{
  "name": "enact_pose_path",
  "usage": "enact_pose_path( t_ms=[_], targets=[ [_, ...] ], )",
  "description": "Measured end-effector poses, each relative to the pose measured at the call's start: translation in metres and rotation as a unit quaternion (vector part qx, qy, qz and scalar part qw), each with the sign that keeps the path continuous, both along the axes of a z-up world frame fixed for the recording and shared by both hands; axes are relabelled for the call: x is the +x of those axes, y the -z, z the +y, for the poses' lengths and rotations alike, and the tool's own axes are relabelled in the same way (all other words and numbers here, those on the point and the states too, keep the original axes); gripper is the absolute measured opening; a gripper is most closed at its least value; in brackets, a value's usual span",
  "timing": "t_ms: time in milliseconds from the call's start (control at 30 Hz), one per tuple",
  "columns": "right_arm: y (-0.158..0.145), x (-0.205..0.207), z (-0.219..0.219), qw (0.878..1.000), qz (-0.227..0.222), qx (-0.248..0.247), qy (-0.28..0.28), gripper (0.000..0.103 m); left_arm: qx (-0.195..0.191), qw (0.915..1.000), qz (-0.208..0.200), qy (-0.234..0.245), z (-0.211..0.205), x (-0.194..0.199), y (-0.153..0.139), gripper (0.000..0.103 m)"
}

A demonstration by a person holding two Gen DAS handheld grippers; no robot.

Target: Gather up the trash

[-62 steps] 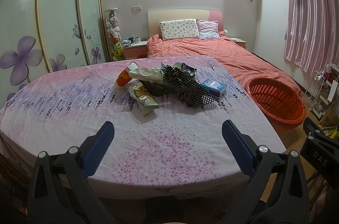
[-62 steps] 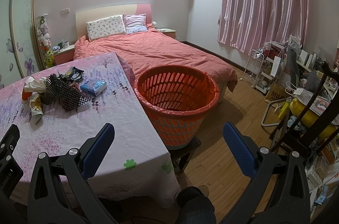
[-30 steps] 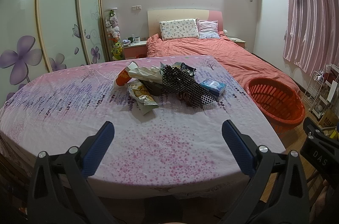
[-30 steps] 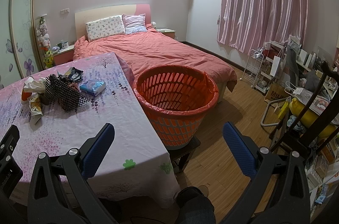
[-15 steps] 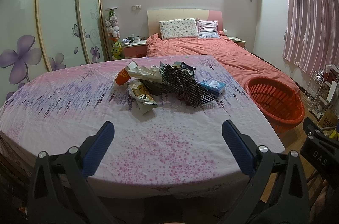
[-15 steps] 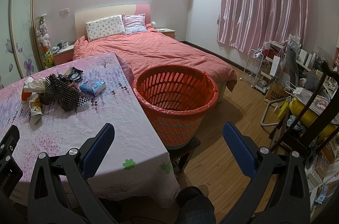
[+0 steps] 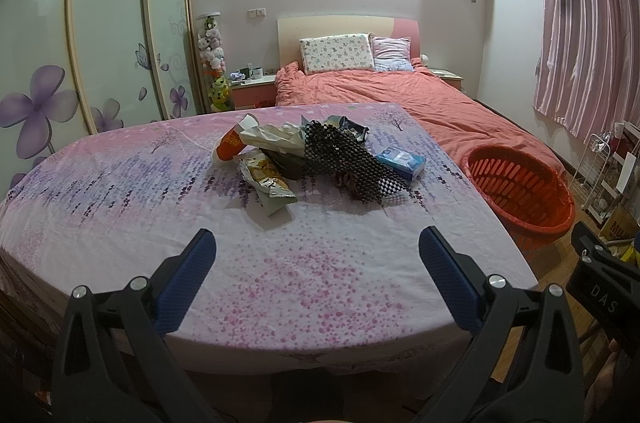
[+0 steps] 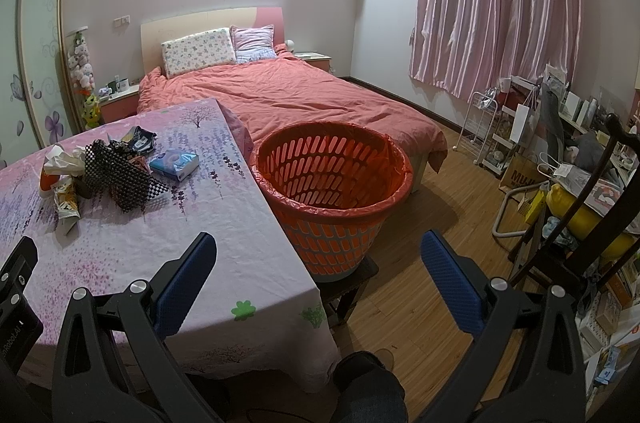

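A: Where's the trash (image 7: 312, 159)?
B: Heaped mid-table (image 7: 120, 191), well beyond the left gripper (image 7: 316, 255); the basket (image 8: 332, 183) stands just beside the table's edge.
A: Claws?
B: Left and right gripper (image 8: 318, 257) both gape wide, empty.
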State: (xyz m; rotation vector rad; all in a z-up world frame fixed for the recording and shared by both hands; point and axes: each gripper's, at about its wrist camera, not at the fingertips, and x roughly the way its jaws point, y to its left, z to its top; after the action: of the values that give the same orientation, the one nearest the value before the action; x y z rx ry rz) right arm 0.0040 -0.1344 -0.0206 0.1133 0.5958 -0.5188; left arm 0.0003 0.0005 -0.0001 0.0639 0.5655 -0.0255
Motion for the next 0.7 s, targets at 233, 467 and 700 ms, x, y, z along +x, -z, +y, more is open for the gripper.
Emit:
enact_pose_path(
  t_ms=[233, 467, 700],
  targets=[
    [0.001, 0.001, 0.001, 1.000, -0.003, 0.001, -0.004, 0.101, -0.003, 1.0000, 0.007, -0.001, -0.001, 0.002, 0.003, 0.099],
    [0.009, 0.017, -0.003, 0.999, -0.019, 0.009, -0.048, 0.101, -0.026, 0.9992, 0.022, -0.021, 0.024, 0.024, 0.015, 0.099],
    [0.016, 0.037, 0.009, 0.995, 0.000, 0.001, -0.103, 0.101, -0.045, 0.9965, 0.043, -0.057, 0.066, 0.057, 0.023, 0.099]
  ],
)
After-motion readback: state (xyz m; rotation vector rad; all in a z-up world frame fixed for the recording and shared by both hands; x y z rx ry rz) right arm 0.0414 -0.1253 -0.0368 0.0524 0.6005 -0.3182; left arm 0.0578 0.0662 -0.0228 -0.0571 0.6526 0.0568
